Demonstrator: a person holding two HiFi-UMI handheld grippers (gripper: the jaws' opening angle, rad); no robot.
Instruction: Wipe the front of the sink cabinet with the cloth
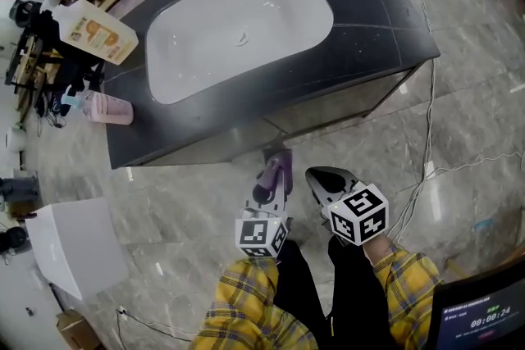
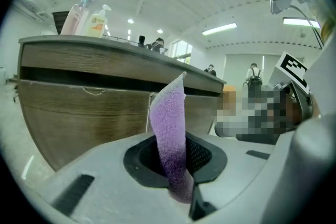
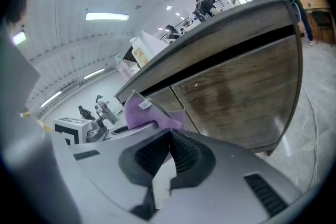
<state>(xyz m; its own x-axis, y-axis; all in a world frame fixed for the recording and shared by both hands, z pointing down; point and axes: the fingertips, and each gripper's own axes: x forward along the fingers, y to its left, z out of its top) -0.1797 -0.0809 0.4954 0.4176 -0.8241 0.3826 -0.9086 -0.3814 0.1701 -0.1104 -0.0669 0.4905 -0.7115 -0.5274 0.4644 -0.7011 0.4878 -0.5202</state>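
Left gripper [image 2: 174, 161] fingers clench the upright purple cloth [image 2: 168, 118] near the sink cabinet [image 2: 79, 123]; right gripper [image 3: 170, 136] fingers are closed, empty

Bright, even light falls from ceiling strip lamps [image 3: 106, 17]. The glossy floor [image 1: 467, 119] carries soft glare; the sink cabinet [image 1: 336, 109] front sits in shade. The 2 gripper views warp toward dark, vignetted edges, and their near foreground seems slightly soft.

Left tool [image 1: 276, 170]: you hold it low and pointing forward, jaws clamped on the cloth [image 2: 170, 134].
Right tool [image 1: 320, 178]: just beside your left one, jaws pressed together with nothing between.
Forearms: left forearm [image 1: 246, 299] and right forearm [image 1: 402, 268] reach forward side by side.
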